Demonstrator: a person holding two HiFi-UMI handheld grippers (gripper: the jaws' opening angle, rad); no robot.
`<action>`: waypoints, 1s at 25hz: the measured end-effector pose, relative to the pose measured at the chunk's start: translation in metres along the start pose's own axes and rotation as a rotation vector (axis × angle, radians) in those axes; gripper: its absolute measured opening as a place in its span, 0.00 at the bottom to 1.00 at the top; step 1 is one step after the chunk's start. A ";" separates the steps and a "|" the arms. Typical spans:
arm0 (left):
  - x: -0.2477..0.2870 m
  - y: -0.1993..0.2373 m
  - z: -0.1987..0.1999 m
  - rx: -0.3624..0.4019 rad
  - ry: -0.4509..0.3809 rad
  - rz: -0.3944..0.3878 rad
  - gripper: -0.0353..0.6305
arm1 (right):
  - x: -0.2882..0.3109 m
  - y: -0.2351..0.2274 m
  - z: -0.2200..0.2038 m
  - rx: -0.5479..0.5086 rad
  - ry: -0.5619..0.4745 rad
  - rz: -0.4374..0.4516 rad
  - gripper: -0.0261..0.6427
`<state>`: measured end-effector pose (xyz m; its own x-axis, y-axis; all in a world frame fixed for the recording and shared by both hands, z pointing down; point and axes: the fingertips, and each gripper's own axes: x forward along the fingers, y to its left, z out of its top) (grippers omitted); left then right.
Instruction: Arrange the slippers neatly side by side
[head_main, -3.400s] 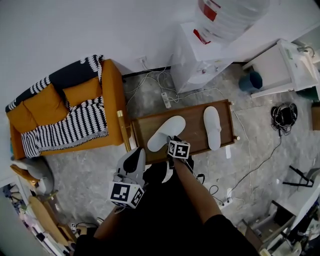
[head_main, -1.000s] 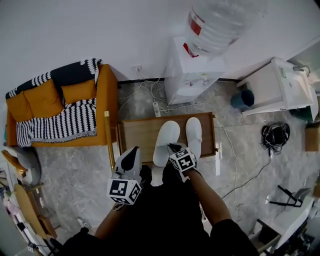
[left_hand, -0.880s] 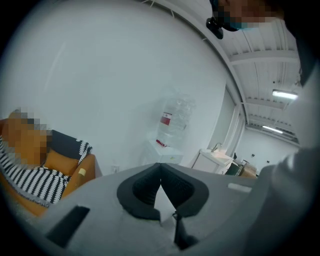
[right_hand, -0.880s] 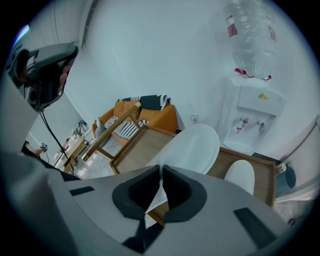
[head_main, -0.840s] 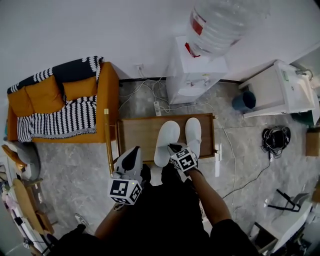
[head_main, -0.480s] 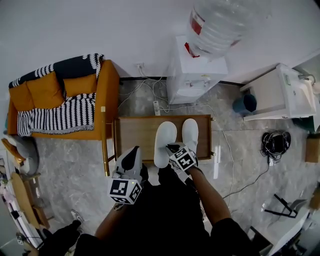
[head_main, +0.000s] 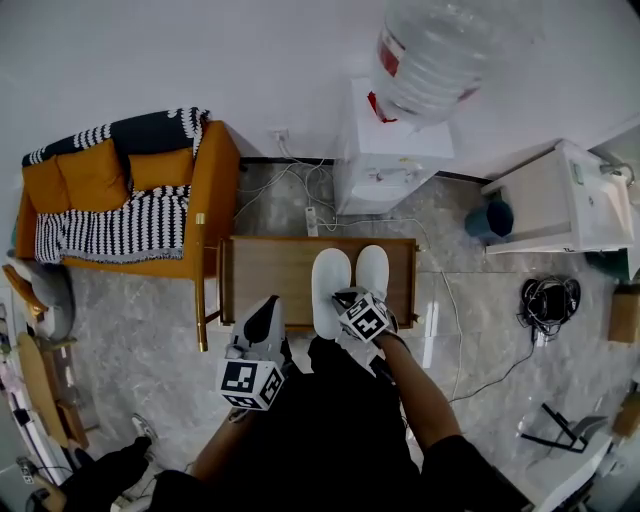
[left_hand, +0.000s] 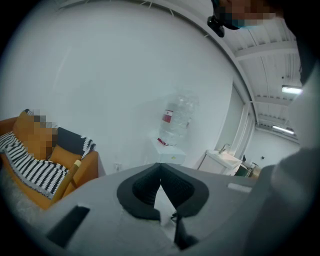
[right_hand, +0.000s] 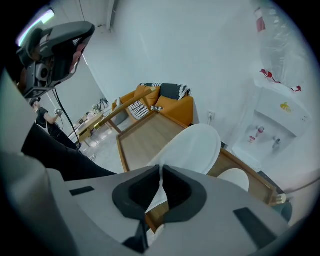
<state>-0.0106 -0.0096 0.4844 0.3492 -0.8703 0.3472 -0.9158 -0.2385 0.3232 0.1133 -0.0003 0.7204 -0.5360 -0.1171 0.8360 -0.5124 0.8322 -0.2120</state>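
My right gripper (head_main: 346, 299) is clamped on the thin heel edge of the held slipper (head_main: 329, 284). It lies on the low wooden table (head_main: 262, 272) just beside the second slipper (head_main: 372, 270); I cannot tell whether the 2 touch. I judge the heel pinch is chosen so the slipper can be dragged and swung about its toe. Both toes point toward the water dispenser (head_main: 388, 150) and the pair looks close to parallel, so the arranging seems nearly done. My left gripper (head_main: 268, 310) hangs off the table's near edge, jaws pressed together on nothing, probably kept clear because 1 tool is enough here.

The head view gives me the layout: both slippers, their spacing and the table's outline, but not the grip itself. The right gripper view supplies that, with white fabric squeezed between the dark pads (right_hand: 142, 190) and the slipper's sole stretching away beyond. The left gripper view shows only wall, dispenser and sofa (left_hand: 60, 165), with no slipper.
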 end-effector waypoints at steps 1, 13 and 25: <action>0.001 -0.001 -0.001 -0.002 0.001 0.003 0.07 | 0.001 -0.002 -0.002 -0.006 0.007 0.000 0.08; 0.010 -0.007 -0.004 -0.007 0.012 0.034 0.07 | 0.023 -0.025 -0.015 0.013 0.051 -0.021 0.08; 0.029 -0.003 -0.005 -0.007 0.040 0.033 0.07 | 0.042 -0.046 -0.022 0.087 0.087 -0.039 0.08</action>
<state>0.0032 -0.0316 0.4979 0.3262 -0.8596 0.3932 -0.9257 -0.2063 0.3170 0.1292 -0.0310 0.7763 -0.4565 -0.0975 0.8844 -0.5900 0.7772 -0.2188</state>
